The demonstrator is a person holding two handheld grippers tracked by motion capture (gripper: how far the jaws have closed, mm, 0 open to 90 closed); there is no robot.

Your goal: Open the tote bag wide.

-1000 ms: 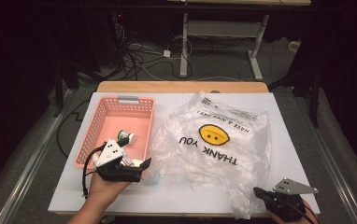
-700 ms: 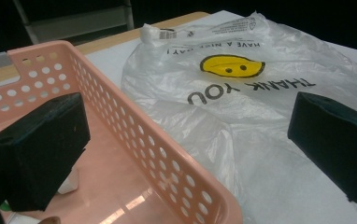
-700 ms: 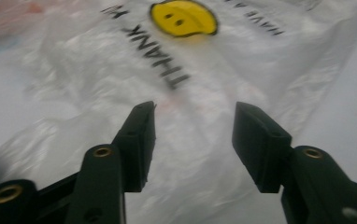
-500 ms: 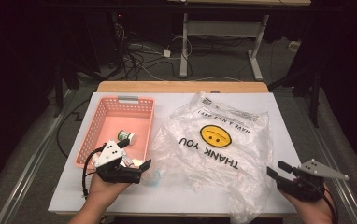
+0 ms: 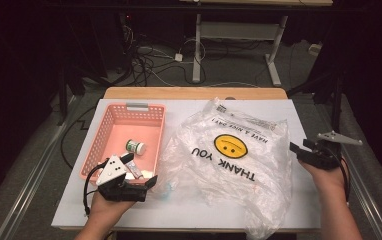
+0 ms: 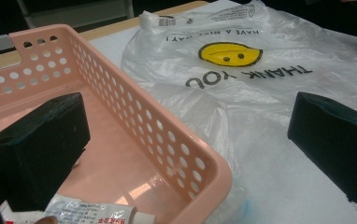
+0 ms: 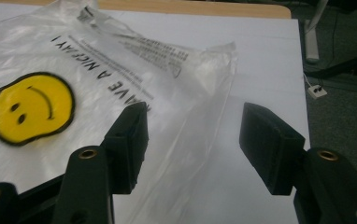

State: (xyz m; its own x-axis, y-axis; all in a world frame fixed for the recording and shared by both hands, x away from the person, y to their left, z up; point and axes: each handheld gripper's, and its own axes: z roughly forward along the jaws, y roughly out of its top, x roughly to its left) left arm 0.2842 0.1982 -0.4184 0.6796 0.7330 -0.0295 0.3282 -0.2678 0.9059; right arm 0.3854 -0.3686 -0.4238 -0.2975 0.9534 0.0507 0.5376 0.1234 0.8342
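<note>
A clear plastic bag [image 5: 229, 155] printed with a yellow smiley and "THANK YOU" lies crumpled across the middle and right of the table. My right gripper [image 5: 299, 150] hovers at the bag's right edge, pointing left. Its jaws have just been opening and now stand open [image 7: 193, 121]; the bag's edge [image 7: 74, 93] lies below the gap, unpressed. My left gripper [image 5: 151, 181] rests at the near corner of a pink basket [image 5: 104, 135]. It stands wide open [image 6: 190, 112], straddling the basket's wall [image 6: 167, 140]. A tube [image 6: 88, 212] and a green-capped bottle [image 5: 136, 147] lie in the basket.
The white tabletop [image 5: 279, 210] has a wooden strip [image 5: 194, 93] along its far edge. Something small and pale blue [image 5: 166, 190] lies under the bag's near left corner. Cables and a desk frame [image 5: 199, 45] stand on the dark floor beyond.
My right hand moved from the table's near right corner to the far side, up along the bag's right edge, and its jaws went from shut to open. The left hand stayed put.
</note>
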